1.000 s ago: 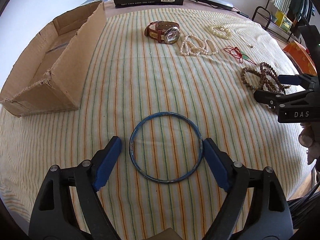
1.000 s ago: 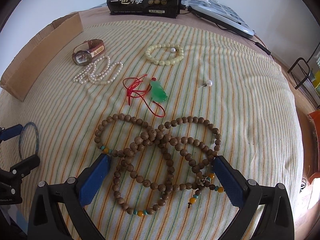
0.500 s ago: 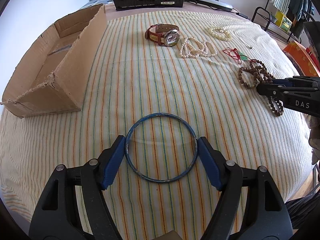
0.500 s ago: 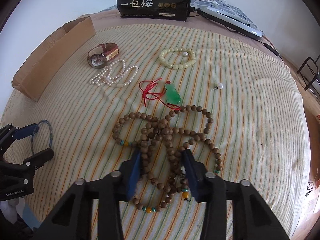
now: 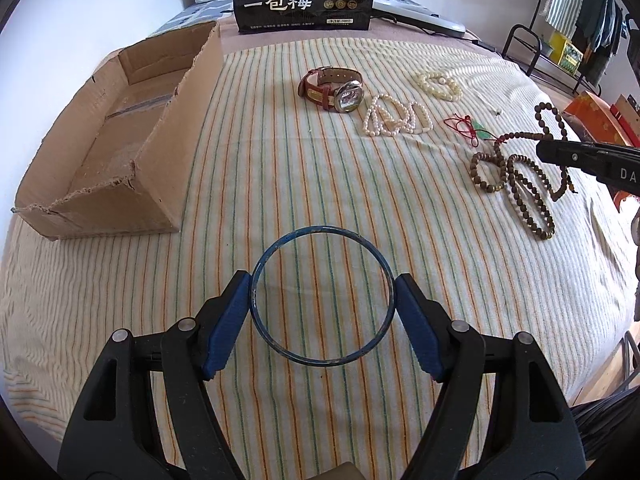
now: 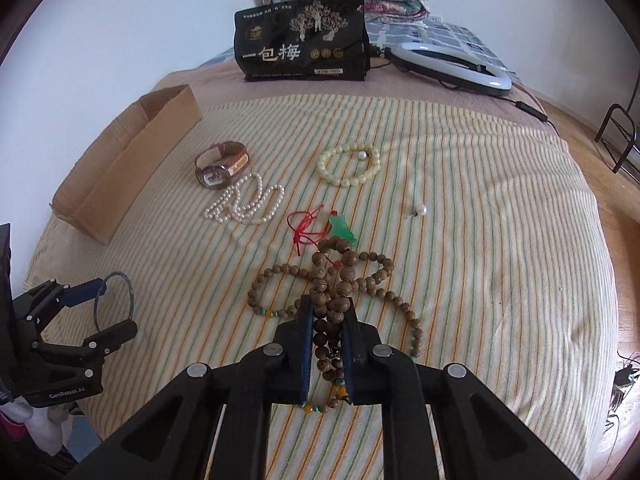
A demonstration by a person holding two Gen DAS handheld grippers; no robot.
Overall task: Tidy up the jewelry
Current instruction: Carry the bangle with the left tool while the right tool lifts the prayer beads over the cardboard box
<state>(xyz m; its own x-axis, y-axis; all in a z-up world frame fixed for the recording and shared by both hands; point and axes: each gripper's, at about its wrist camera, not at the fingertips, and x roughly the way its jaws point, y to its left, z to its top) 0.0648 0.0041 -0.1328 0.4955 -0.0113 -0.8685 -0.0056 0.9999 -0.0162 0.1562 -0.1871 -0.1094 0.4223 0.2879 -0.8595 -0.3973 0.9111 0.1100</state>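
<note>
My left gripper (image 5: 322, 304) is shut on a thin blue bangle (image 5: 322, 232); both pads touch its sides and hold it just above the striped cloth. It also shows in the right wrist view (image 6: 114, 300). My right gripper (image 6: 328, 312) is shut on a bunch of the brown wooden bead necklace (image 6: 340, 280), which is lifted partly off the cloth; it also shows in the left wrist view (image 5: 516, 176). An open cardboard box (image 5: 108, 140) lies at the left.
On the cloth lie a red-strap watch (image 5: 334, 90), a pearl strand (image 5: 396, 118), a cream bead bracelet (image 6: 348, 166), a green pendant on red cord (image 6: 340, 230) and a pearl pin (image 6: 420, 211). A black bag (image 6: 302, 50) and a ring light (image 6: 452, 64) lie at the back.
My left gripper closed onto the bangle and lifted slightly. My right gripper closed from wide open onto the wooden beads, gathered them and raised them.
</note>
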